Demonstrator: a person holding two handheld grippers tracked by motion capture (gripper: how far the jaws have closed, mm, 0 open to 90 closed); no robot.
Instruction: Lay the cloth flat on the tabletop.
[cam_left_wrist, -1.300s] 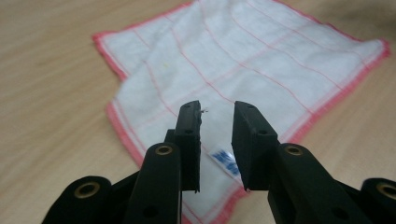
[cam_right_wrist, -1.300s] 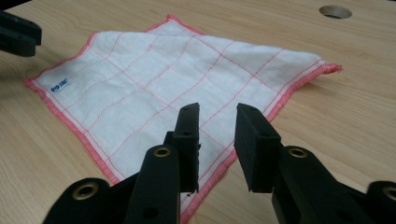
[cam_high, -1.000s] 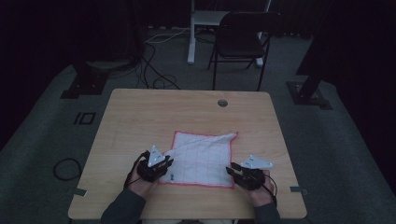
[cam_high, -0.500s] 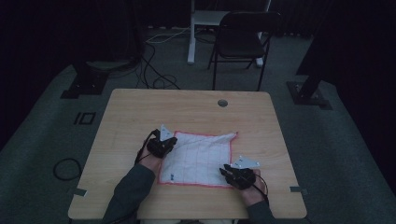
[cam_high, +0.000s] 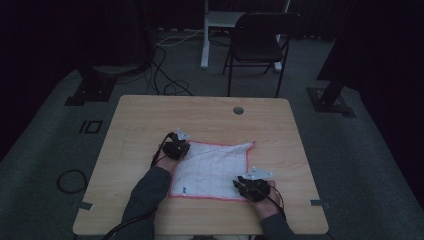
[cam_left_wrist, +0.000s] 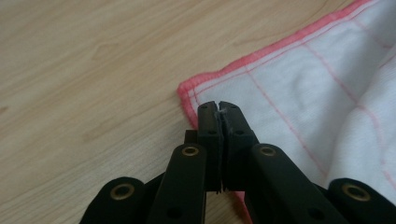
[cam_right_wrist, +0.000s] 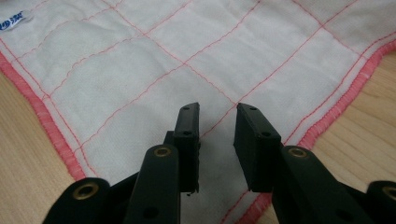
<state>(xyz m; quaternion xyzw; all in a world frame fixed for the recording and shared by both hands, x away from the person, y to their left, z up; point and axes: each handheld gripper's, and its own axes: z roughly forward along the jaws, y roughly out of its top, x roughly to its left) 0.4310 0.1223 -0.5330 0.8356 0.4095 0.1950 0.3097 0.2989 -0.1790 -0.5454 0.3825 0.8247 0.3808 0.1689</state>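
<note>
**A:** Where does the white cotton cloth with thin red grid lines and a pink stitched hem (cam_high: 212, 170) lie?

**B:** Flat on the pale wooden surface (cam_high: 150, 120), near the person's edge. The left hand-held gripper (cam_left_wrist: 219, 108) has its jaws pressed together just inside the far-left corner, seemingly pinching the cloth there. The right hand-held gripper (cam_right_wrist: 215, 116) hovers over the near-right corner, jaws half spread, nothing between them.

**A:** And the cloth's lie?

**B:** Roughly square, so no clear long axis; the far-right corner (cam_high: 250, 145) points outward and the label sits near-left.

**A:** How to do it well?

**B:** I'd say bite the hem fully on both corners, then lift evenly, so the fold lands square.
</note>
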